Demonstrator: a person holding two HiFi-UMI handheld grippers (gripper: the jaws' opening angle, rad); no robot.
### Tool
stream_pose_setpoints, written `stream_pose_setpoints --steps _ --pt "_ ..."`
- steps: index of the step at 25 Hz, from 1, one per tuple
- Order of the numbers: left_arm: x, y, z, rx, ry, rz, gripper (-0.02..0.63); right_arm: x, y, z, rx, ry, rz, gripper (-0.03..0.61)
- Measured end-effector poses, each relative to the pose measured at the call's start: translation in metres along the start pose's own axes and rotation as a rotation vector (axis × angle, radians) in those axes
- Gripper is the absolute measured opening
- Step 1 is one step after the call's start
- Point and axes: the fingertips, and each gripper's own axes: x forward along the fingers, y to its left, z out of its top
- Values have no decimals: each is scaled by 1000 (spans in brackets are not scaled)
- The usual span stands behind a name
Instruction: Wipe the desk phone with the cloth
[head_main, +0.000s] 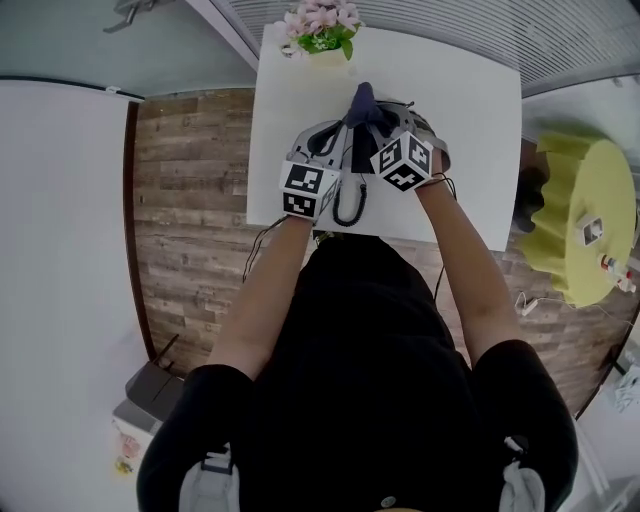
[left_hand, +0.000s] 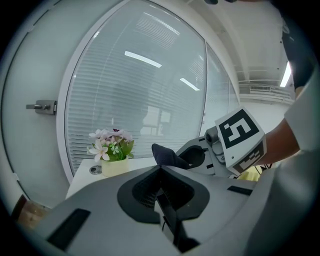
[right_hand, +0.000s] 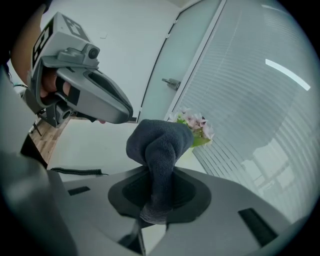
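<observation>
A dark grey cloth (right_hand: 159, 145) bulges out of my right gripper (right_hand: 157, 175), whose jaws are shut on it. In the head view the cloth (head_main: 362, 100) sticks up past both grippers over the white table (head_main: 460, 90). My left gripper (left_hand: 161, 170) is shut with nothing between its jaws, and its tip lies just beside the cloth (left_hand: 167, 155). Both the left gripper (head_main: 338, 135) and the right gripper (head_main: 380, 120) hover over the table's near middle. They cover most of the desk phone; only its black coiled cord (head_main: 350, 205) shows clearly, also as the cord (right_hand: 75, 171).
A small pot of pink flowers (head_main: 322, 28) stands at the table's far edge, in front of a glass wall with blinds. A door handle (left_hand: 42, 106) is on the left. A yellow-green round stool (head_main: 590, 220) sits to the right on the wooden floor.
</observation>
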Motion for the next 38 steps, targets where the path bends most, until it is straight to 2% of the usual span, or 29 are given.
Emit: stream_pose_setpoints --steps 7,16,38 --pt "11 19 -3 -33 11 41 11 36 -13 -6 -89 31 20 89" --pt "11 22 -19 -63 29 46 11 38 0 -12 -116 25 36 87" --pt "-23 -6 -80 -73 103 -21 11 13 101 -56 -100 90 82 87"
